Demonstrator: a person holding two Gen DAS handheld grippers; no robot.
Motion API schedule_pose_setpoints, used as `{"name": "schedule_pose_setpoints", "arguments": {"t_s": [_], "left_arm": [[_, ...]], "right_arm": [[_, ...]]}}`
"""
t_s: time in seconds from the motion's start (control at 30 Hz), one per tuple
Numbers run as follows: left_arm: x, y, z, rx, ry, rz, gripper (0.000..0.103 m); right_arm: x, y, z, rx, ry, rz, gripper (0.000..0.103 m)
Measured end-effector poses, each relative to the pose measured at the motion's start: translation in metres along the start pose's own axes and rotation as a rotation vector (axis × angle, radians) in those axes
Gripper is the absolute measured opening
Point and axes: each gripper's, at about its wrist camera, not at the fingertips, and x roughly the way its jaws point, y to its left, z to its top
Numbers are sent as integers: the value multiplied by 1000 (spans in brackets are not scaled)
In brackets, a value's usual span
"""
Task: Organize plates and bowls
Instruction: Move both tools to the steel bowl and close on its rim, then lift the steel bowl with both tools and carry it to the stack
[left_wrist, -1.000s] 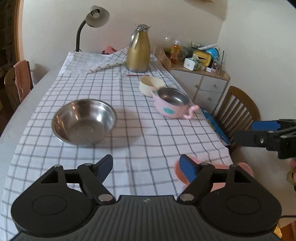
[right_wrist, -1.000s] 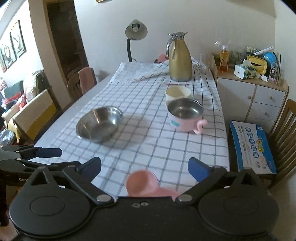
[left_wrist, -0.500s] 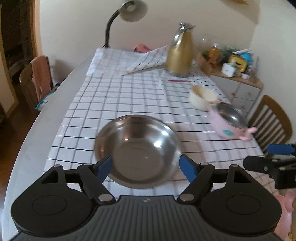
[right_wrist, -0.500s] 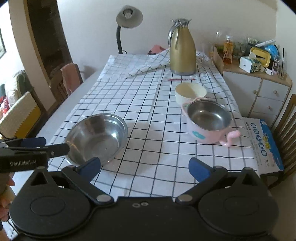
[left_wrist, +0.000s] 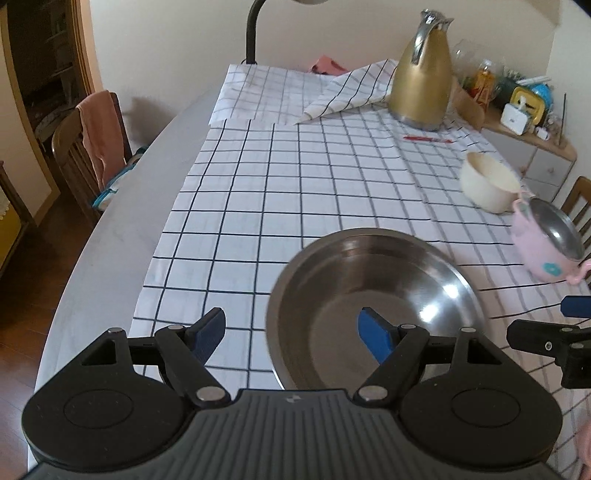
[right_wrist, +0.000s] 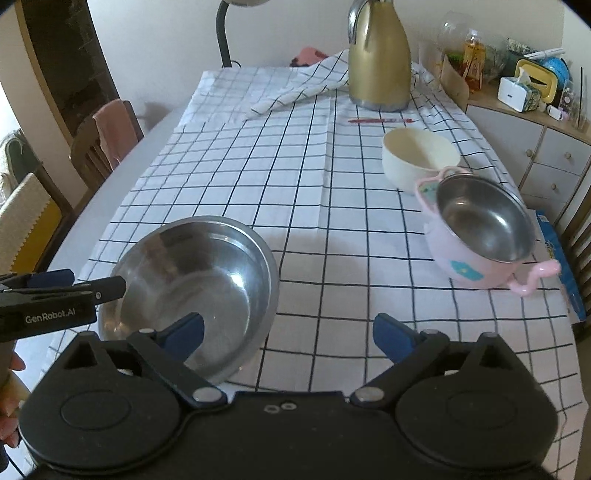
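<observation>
A wide steel bowl (left_wrist: 373, 299) sits on the checked tablecloth near the table's front; it also shows in the right wrist view (right_wrist: 199, 288). My left gripper (left_wrist: 293, 334) is open, its right finger over the bowl's inside, its left finger outside the rim. My right gripper (right_wrist: 288, 338) is open and empty, astride the bowl's right rim. A pink steel-lined bowl with a handle (right_wrist: 480, 236) and a cream bowl (right_wrist: 419, 158) stand touching at the right; both also show in the left wrist view, pink (left_wrist: 546, 243) and cream (left_wrist: 487, 184).
A gold thermos jug (right_wrist: 378, 55) stands at the back of the table with a red pen (right_wrist: 380, 120) in front of it. A lamp stem (left_wrist: 253, 31) rises at the far edge. Wooden chairs (left_wrist: 92, 144) stand at the left, a cluttered cabinet (right_wrist: 535, 122) at the right.
Both grippers have moved forward and closer to the steel bowl. The left gripper has shifted left, so the bowl's left rim now lies between its fingers.
</observation>
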Motion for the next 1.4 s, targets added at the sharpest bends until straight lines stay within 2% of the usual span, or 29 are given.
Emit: {"name": "schedule_pose_setpoints", "arguments": {"t_s": [0.17,0.37,0.43,0.47,0.53,0.6,0.63,0.7,0.83,0.87,1.1,1.4], "left_arm": [[24,8,5,-4,41,4,79],[44,10,7,-6,82,3,78],[48,10,8,-8,90,-6,71],[50,9,8,-8,100,-10,64],[53,10,8,-15,114,-8,59],[53,11,8,-18,116,-5,48],[53,12,8,-17,118,-3,45],[53,13,8,-15,126,2,33],[50,13,8,-27,132,-12,21],[48,12,8,-26,131,-12,18],[24,4,3,-10,105,7,18],[-30,-10,-16,-19,100,-22,18]], "right_arm": [[24,9,6,-6,41,-10,90],[49,14,11,5,93,-7,72],[55,14,13,5,103,-4,64],[57,14,13,8,109,0,62],[61,13,14,12,120,3,52],[64,11,14,23,130,8,46],[66,10,16,31,134,15,42],[67,9,15,43,146,28,33],[68,10,14,37,150,38,17],[67,10,13,37,149,35,15],[52,7,11,43,131,50,14],[-2,0,-9,30,132,76,14]]}}
